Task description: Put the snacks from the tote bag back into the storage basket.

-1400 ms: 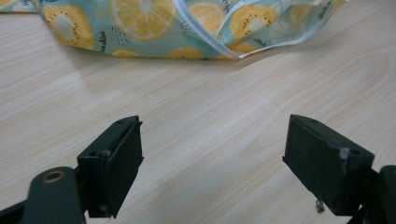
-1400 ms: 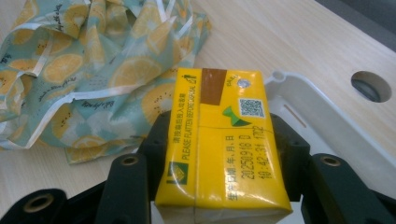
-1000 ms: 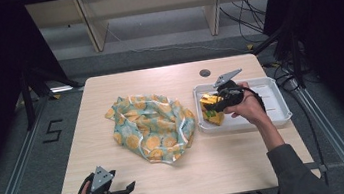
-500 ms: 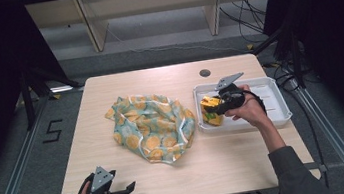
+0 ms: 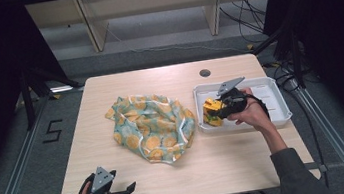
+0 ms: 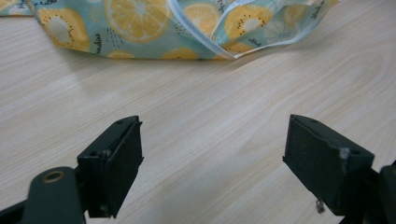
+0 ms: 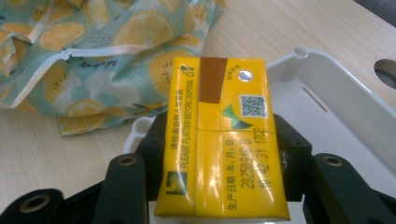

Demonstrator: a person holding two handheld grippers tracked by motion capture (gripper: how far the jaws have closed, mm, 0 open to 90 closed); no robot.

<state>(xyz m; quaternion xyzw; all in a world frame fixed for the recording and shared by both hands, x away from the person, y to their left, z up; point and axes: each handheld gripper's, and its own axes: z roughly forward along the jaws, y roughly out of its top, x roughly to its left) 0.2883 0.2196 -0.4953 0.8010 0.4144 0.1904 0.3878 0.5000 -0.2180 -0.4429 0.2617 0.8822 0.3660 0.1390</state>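
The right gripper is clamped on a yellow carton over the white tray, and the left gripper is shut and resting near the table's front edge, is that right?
Not quite: the left gripper is open, its jaws wide apart over bare table in the left gripper view. The rest holds: the right gripper clamps the yellow carton over the white tray.

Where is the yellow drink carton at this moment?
The yellow drink carton is clamped between the jaws of the right gripper, over the left end of the white tray at the table's right side, beside the fruit-print bag.
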